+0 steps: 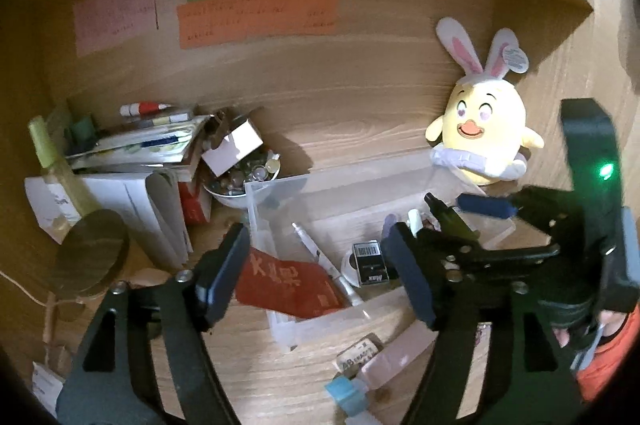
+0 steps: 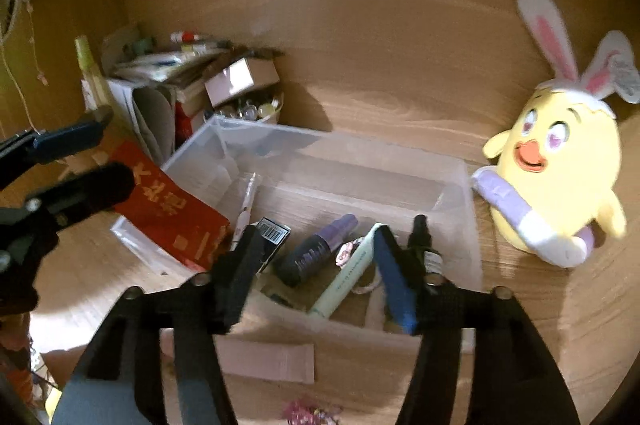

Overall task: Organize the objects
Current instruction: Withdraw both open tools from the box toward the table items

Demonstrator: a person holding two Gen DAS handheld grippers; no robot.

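Note:
A clear plastic bin [image 2: 460,193] sits on the wooden desk; it also shows in the left wrist view [image 1: 280,329]. In it lie a red envelope [image 2: 168,209], a white pen [image 2: 248,201], a dark purple marker [image 2: 316,249], a pale green highlighter [image 2: 348,273], a small black bottle [image 2: 424,241] and a black box [image 1: 370,261]. My right gripper [image 2: 316,269] is open, hovering just over the bin's near side. My left gripper [image 1: 316,281] is open above the bin's left end, over the red envelope [image 1: 288,285]. The right gripper [image 1: 460,221] crosses the left wrist view.
A yellow chick plush with rabbit ears [image 2: 556,181] stands right of the bin. A bowl of small trinkets [image 1: 244,177], a stack of books [image 1: 144,145] and white boxes [image 1: 120,201] crowd the back left. A pink case [image 1: 396,353] and a blue-capped item [image 1: 346,393] lie in front of the bin.

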